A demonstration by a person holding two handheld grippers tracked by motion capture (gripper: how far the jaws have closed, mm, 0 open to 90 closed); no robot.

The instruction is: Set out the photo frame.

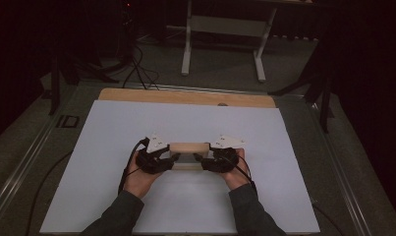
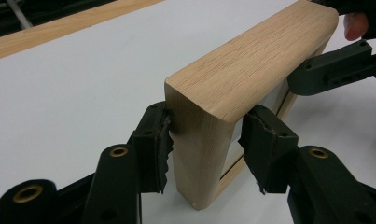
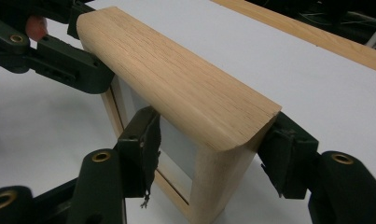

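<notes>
Frame of pale wood [image 1: 188,147], upright on one long edge, on white sheet [image 1: 185,123] over counter [image 1: 185,97], about mid-sheet and a little toward the near side. Rounded top rail uppermost, grey panel set inside. Left tongs [image 1: 175,158] at the frame's left end, right tongs [image 1: 200,158] at its right end, each pointing inward along the frame. Left hand [image 1: 139,179] and right hand [image 1: 237,177] behind them, forearms in dark sleeves entering from the near edge. In the left gripper view, left tongs spread and straddling the end post: one pad [image 2: 153,140] right against the post's outer face, the other pad [image 2: 260,140] standing off the panel side with a clear gap, so no pinch there. In the right gripper view, right tongs also wide and astride the opposite end post: one pad [image 3: 274,144] tucked against the wood under the rail's corner, the other pad [image 3: 146,140] just in front of the panel side; cannot tell whether pinching or merely bracketing the wood. Frame's bottom edge down on the sheet in both gripper views.
</notes>
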